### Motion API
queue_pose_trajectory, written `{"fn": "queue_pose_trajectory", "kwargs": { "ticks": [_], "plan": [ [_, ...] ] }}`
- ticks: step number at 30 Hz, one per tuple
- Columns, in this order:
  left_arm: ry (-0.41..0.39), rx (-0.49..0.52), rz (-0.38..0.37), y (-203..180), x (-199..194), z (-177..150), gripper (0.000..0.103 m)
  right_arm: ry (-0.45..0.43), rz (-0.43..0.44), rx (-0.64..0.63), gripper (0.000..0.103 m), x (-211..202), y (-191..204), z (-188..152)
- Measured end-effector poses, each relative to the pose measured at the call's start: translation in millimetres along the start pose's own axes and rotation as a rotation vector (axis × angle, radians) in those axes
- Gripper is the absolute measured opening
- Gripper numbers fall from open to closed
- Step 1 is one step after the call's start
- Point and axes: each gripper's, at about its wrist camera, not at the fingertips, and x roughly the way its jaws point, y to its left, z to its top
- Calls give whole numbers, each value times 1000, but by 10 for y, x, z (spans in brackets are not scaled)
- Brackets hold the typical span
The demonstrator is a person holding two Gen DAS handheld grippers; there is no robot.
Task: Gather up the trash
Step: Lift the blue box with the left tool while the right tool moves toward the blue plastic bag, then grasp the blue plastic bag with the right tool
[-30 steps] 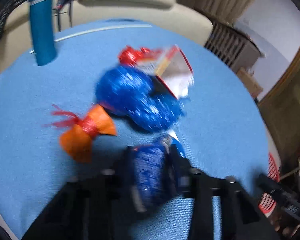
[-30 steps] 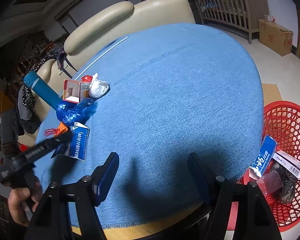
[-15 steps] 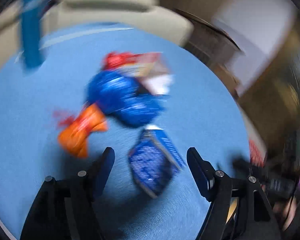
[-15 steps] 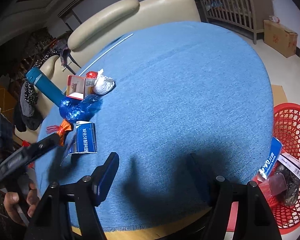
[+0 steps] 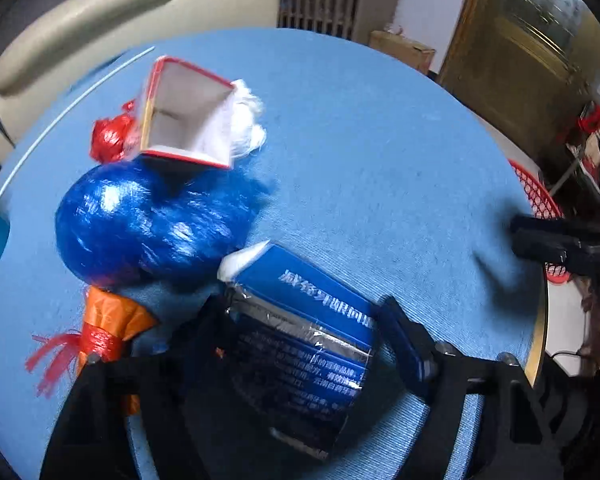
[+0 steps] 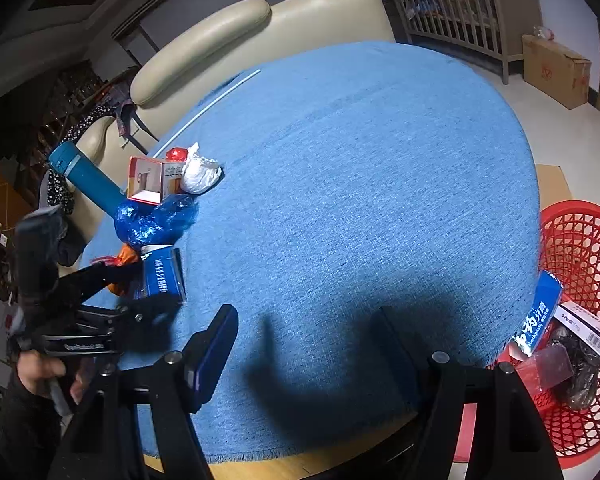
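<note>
A blue carton (image 5: 300, 344) with white lettering lies on the blue tablecloth (image 5: 380, 160). It sits between the fingers of my left gripper (image 5: 300, 320), whose jaws are closing around it; I see no firm press from the pads. The right wrist view shows the same carton (image 6: 162, 280) inside the left gripper (image 6: 140, 284), with a hand on the grip. Just beyond lie a blue plastic bag (image 5: 148, 220), an orange bag (image 5: 108, 320), an open red-and-white box (image 5: 184, 120), a white wad (image 5: 248, 120) and a red wad (image 5: 110, 138). My right gripper (image 6: 304, 320) hangs open over the table's near edge, holding nothing.
A red mesh basket (image 6: 580, 280) stands on the floor at the right, with cartons and wrappers inside. A teal cylinder (image 6: 88, 180) rests at the table's left edge. Behind the table are a cream sofa (image 6: 260, 28), a thin white rod (image 6: 208, 108) and a cardboard box (image 6: 552, 68).
My left gripper let go of the blue carton, opened wide, rolled and came down astride it, now across its broad side. The right gripper has stayed still.
</note>
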Motion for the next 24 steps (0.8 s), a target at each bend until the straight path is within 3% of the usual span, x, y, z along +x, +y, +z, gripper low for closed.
{"fn": "queue_pose_trajectory", "kwargs": {
  "ticks": [7, 15, 24],
  "plan": [
    [-60, -126, -3, 167, -128, -135, 71, -7, -4, -4, 74, 23, 1, 31],
    [-138, -292, 48, 361, -581, -655, 71, 6, 7, -31, 74, 97, 158, 85],
    [-166, -451, 159, 570, -837, -1188, 71, -15, 110, -277, 74, 271, 1141, 294]
  ]
}}
